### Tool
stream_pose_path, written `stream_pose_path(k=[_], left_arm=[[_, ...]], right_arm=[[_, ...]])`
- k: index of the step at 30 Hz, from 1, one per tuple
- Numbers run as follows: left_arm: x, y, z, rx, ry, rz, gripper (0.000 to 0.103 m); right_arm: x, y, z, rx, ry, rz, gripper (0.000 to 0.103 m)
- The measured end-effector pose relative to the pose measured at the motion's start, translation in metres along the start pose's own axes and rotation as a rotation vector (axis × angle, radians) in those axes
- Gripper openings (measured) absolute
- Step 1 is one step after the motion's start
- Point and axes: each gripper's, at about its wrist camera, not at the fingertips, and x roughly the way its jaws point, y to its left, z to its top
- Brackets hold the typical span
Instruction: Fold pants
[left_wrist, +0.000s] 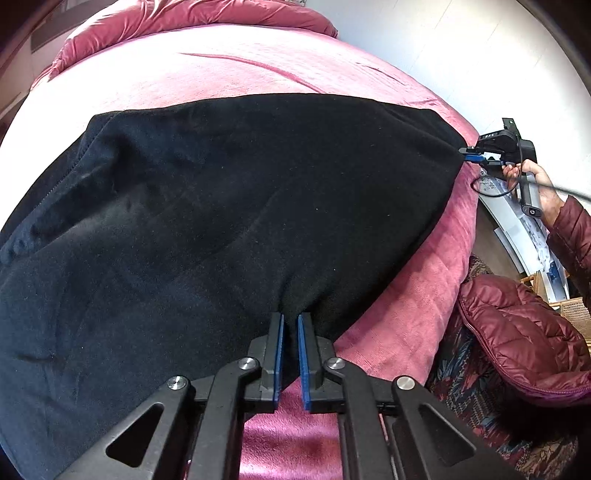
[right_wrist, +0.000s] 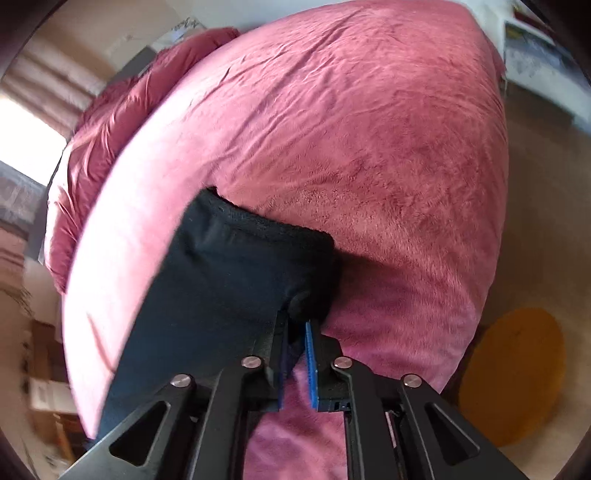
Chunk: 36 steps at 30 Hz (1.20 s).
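Note:
Black pants (left_wrist: 229, 206) lie spread across a pink bed (left_wrist: 229, 70). My left gripper (left_wrist: 290, 318) is shut on the near edge of the pants, the cloth bunched between its blue pads. My right gripper (left_wrist: 469, 154) shows in the left wrist view at the far right corner of the pants, shut on that corner. In the right wrist view my right gripper (right_wrist: 296, 325) pinches a black fold of the pants (right_wrist: 236, 273), which run off to the lower left. The cloth is stretched between the two grippers.
A dark red duvet (left_wrist: 192, 18) is heaped at the head of the bed. The person's maroon jacket (left_wrist: 524, 332) and a patterned rug (left_wrist: 476, 387) are at the right. A round orange mat (right_wrist: 513, 373) lies on the floor beside the bed (right_wrist: 369, 129).

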Motion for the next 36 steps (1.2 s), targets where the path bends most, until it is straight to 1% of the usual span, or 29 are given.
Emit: stream_pose_path(k=[1, 2, 5, 8, 9, 11, 13, 16, 17, 18, 19, 22, 24, 25, 26, 27, 29, 31, 32, 33, 34, 35, 36], left_arm=[[0.000, 0.001, 0.000, -0.003, -0.002, -0.005, 0.007], [-0.002, 0.004, -0.001, -0.004, -0.004, -0.007, 0.007], [-0.006, 0.008, -0.002, -0.009, -0.013, -0.016, 0.007], [-0.009, 0.013, -0.004, -0.014, -0.025, -0.028, 0.007], [-0.011, 0.014, -0.005, -0.017, -0.028, -0.033, 0.007], [-0.012, 0.017, -0.006, -0.021, -0.036, -0.038, 0.007], [-0.014, 0.018, -0.008, -0.023, -0.047, -0.041, 0.007], [-0.019, 0.020, -0.012, -0.031, -0.058, -0.056, 0.002], [-0.021, 0.021, -0.013, -0.033, -0.063, -0.060, 0.002], [-0.023, 0.022, -0.014, -0.032, -0.066, -0.063, 0.002], [-0.025, 0.023, -0.015, -0.031, -0.067, -0.067, 0.001], [-0.031, 0.028, -0.018, -0.046, -0.075, -0.094, 0.001], [-0.038, 0.031, -0.020, -0.057, -0.084, -0.112, 0.000], [-0.042, 0.033, -0.022, -0.064, -0.088, -0.126, 0.000], [-0.047, 0.035, -0.024, -0.070, -0.094, -0.135, 0.000], [-0.051, 0.036, -0.025, -0.073, -0.096, -0.137, 0.000], [-0.059, 0.041, -0.029, -0.092, -0.100, -0.145, 0.000], [-0.067, 0.048, -0.031, -0.128, -0.101, -0.141, 0.000], [-0.076, 0.054, -0.034, -0.149, -0.113, -0.124, 0.000], [-0.080, 0.058, -0.035, -0.164, -0.121, -0.110, 0.001], [-0.086, 0.067, -0.038, -0.200, -0.128, -0.105, 0.003], [-0.093, 0.080, -0.042, -0.261, -0.138, -0.110, 0.005], [-0.099, 0.090, -0.044, -0.314, -0.156, -0.101, 0.006]], right_arm=[[-0.007, 0.003, -0.005, -0.018, 0.007, 0.009, 0.027], [-0.010, 0.005, -0.010, -0.028, 0.019, 0.025, 0.029], [-0.020, 0.022, -0.041, -0.087, 0.117, 0.159, 0.029], [-0.016, 0.054, -0.084, -0.175, 0.234, 0.269, 0.029], [-0.012, 0.063, -0.097, -0.194, 0.272, 0.288, 0.029], [-0.001, 0.076, -0.115, -0.218, 0.322, 0.299, 0.029], [0.014, 0.087, -0.129, -0.231, 0.369, 0.286, 0.029], [0.028, 0.094, -0.136, -0.230, 0.383, 0.250, 0.029], [0.029, 0.094, -0.137, -0.233, 0.375, 0.244, 0.026], [0.028, 0.097, -0.137, -0.243, 0.361, 0.234, 0.015], [0.025, 0.097, -0.139, -0.254, 0.351, 0.228, 0.009], [0.009, 0.103, -0.140, -0.304, 0.316, 0.222, 0.006], [-0.006, 0.109, -0.142, -0.352, 0.292, 0.229, 0.006], [-0.012, 0.110, -0.144, -0.385, 0.280, 0.216, 0.006], [-0.014, 0.110, -0.146, -0.409, 0.282, 0.183, 0.006], [-0.009, 0.105, -0.148, -0.411, 0.297, 0.154, 0.006], [0.003, 0.095, -0.150, -0.386, 0.319, 0.137, 0.005], [0.014, 0.090, -0.152, -0.351, 0.333, 0.135, 0.006], [0.015, 0.089, -0.152, -0.348, 0.332, 0.139, 0.006], [0.014, 0.089, -0.151, -0.347, 0.333, 0.145, 0.007], [0.013, 0.089, -0.150, -0.345, 0.340, 0.154, 0.010], [0.011, 0.090, -0.149, -0.342, 0.345, 0.155, 0.012], [0.007, 0.089, -0.147, -0.344, 0.349, 0.153, 0.023]])
